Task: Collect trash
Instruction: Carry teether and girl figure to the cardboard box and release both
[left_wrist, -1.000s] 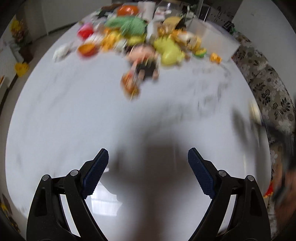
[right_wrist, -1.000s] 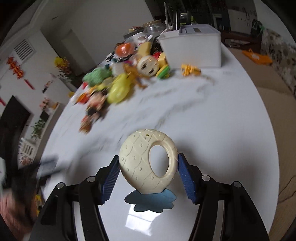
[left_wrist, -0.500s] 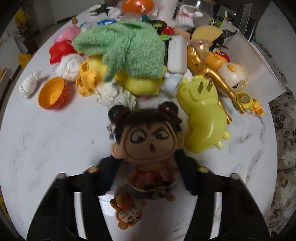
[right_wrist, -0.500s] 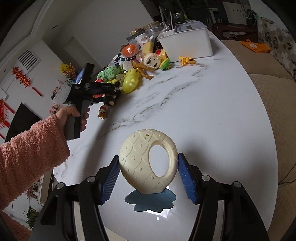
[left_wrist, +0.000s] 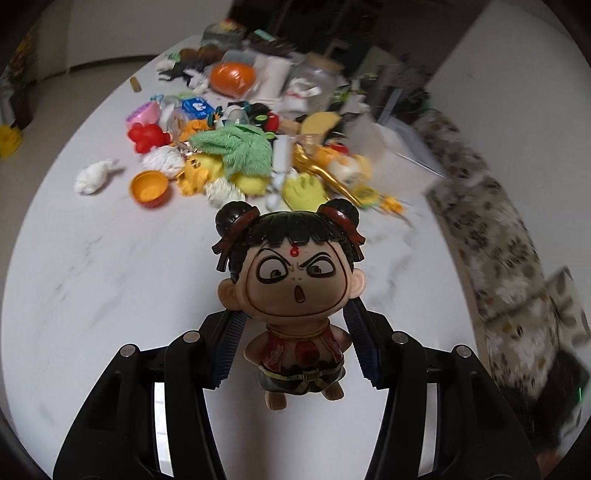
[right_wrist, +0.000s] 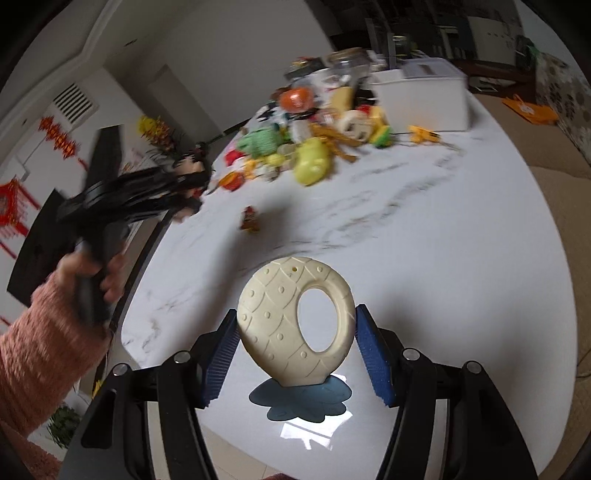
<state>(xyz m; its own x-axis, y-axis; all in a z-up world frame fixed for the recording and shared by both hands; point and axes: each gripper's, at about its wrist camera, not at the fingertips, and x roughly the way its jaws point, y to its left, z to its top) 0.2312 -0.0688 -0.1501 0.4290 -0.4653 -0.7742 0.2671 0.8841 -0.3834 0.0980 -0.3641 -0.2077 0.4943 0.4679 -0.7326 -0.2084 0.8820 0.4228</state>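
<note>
Left wrist view: your left gripper (left_wrist: 291, 350) jaws, spread and empty a second ago, now pinch the doll figure (left_wrist: 291, 295) by its body and hold it up off the white surface (left_wrist: 110, 277), away from the toy pile (left_wrist: 236, 158), so that pick looks done and it probably goes to a bin next. Right wrist view: your right gripper (right_wrist: 295, 347) jaws stay clamped on the cream pineapple teether (right_wrist: 291, 317), same grip as before; a small red figure (right_wrist: 250, 218) lies alone on the surface, and your left hand (right_wrist: 92, 273) has come into view.
</note>
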